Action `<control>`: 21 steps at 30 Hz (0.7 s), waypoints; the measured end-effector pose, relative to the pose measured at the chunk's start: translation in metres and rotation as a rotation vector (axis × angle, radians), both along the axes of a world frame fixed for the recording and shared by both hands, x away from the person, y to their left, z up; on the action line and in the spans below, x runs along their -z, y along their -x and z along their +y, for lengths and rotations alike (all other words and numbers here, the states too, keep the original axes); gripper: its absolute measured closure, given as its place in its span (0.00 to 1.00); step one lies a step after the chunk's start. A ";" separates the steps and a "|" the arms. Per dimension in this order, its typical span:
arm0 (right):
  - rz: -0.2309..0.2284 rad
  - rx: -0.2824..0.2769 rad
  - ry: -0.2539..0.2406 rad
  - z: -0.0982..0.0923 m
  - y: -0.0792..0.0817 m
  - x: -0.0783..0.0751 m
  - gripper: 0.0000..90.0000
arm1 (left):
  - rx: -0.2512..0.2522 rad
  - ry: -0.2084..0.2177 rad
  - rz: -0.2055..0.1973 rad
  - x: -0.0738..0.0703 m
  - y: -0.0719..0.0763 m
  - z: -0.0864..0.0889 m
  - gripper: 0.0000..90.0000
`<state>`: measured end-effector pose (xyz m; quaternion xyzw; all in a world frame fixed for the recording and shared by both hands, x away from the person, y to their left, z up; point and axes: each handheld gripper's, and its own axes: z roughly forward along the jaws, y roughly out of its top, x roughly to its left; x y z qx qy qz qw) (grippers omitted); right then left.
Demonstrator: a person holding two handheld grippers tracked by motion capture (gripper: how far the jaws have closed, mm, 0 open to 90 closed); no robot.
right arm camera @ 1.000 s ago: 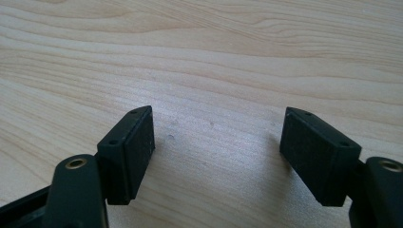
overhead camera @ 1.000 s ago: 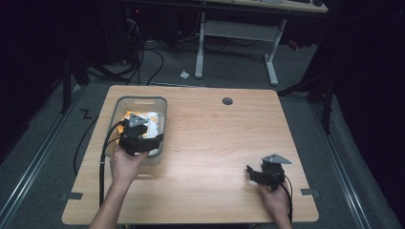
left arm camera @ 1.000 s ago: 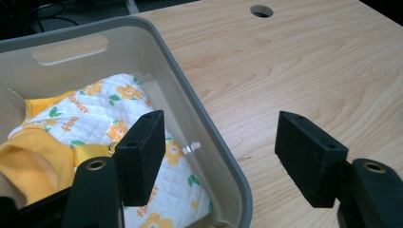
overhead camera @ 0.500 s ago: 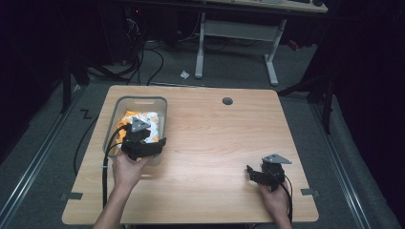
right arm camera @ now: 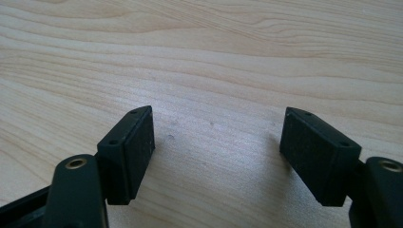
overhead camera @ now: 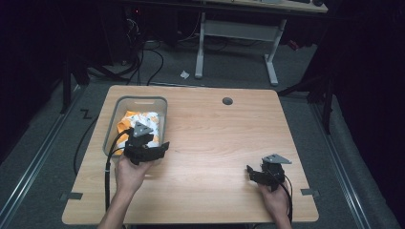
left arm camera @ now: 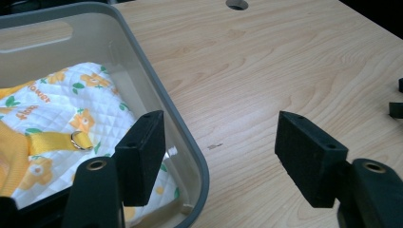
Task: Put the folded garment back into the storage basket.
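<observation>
A grey plastic bin (overhead camera: 111,125) stands on the left half of the wooden table (overhead camera: 215,138). In it lies a white quilted cloth (overhead camera: 143,119) printed with orange flowers. The left gripper view shows the cloth (left arm camera: 62,109) with a yellow strap and metal ring (left arm camera: 78,139). My left gripper (overhead camera: 160,147) hovers at the bin's near right corner, open and empty. Its jaws (left arm camera: 218,128) straddle the bin wall (left arm camera: 157,90), one over the cloth and one over the table. My right gripper (overhead camera: 250,172) rests low at the near right, open (right arm camera: 216,123) over bare wood.
A round cable hole (overhead camera: 227,101) sits near the table's far edge. Black cables trail from the left gripper over the table's near left side. Beyond the table are a desk frame (overhead camera: 236,33) and floor cables. The other gripper's jaw tips (left arm camera: 397,97) show at the right edge of the left gripper view.
My left gripper has drawn back a little from over the cloth toward the bin's near right corner, still open. The right gripper has stayed put.
</observation>
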<state>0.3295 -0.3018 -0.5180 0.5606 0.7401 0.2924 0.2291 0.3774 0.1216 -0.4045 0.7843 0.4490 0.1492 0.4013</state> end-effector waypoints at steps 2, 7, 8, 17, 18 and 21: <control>0.000 0.000 0.000 0.000 0.000 0.000 0.31 | 0.003 0.002 -0.002 0.000 0.001 -0.001 0.39; 0.000 0.000 0.000 0.000 0.000 0.000 0.31 | 0.013 0.011 -0.002 0.001 0.004 -0.006 0.39; 0.000 0.000 0.000 0.000 0.000 0.000 0.31 | 0.018 0.012 0.000 0.002 0.005 -0.007 0.39; 0.000 0.000 0.000 0.000 0.000 0.000 0.31 | 0.041 0.022 0.010 0.007 0.007 -0.016 0.39; 0.000 0.000 0.000 0.000 0.000 0.000 0.31 | 0.044 0.021 0.011 0.007 0.008 -0.017 0.39; 0.000 0.000 0.000 0.000 0.000 0.000 0.31 | 0.058 0.018 0.013 0.007 0.008 -0.020 0.39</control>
